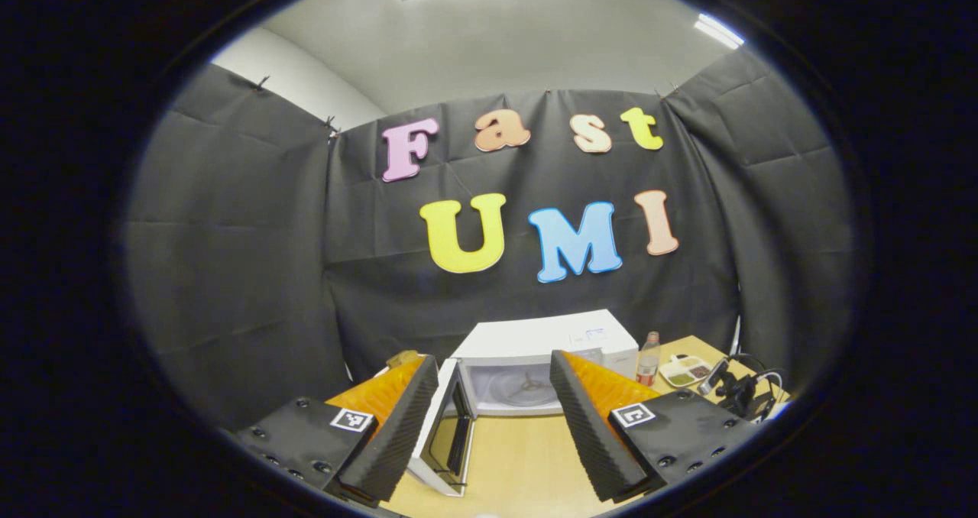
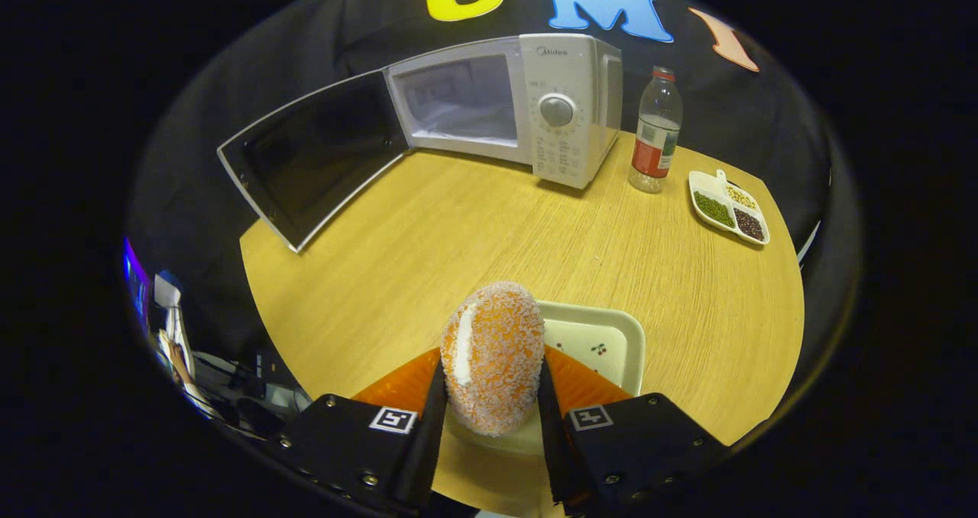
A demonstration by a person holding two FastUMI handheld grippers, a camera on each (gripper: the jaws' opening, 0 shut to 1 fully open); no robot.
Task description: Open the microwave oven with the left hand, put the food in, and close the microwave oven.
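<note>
**A:** What are you seeing, going left to right?

**B:** In the right gripper view I'm looking at the microwave door (image 2: 317,159) hanging wide open at ten o'clock, then the microwave oven (image 2: 535,105) at twelve with its cavity (image 2: 458,101) showing bare, a plastic bottle (image 2: 655,132) at one, and a divided snack dish (image 2: 730,206) at two, all on the round wooden table (image 2: 458,243).

**A:** And the food?

**B:** I'm holding it. The right gripper (image 2: 493,396) is closing both pads on the crumb-coated bun (image 2: 493,354), which is sitting just above the pale tray (image 2: 603,335) at six o'clock.

**A:** Left side?

**B:** The left gripper (image 1: 493,419) is spread wide and gripping nothing. In the left gripper view the door is edge-on at seven o'clock and the cavity is dead ahead, between my fingers.

**A:** So the step is carrying it in.

**B:** I think so. I'm planning to lift clear of the tray rim, travel toward twelve o'clock, and enter square to the opening, staying right of the door. The bun looks soft and crumbly, so I'm judging a steady squeeze better than a harder one. I'm keeping the left gripper out of the path, ready for the door.
</note>
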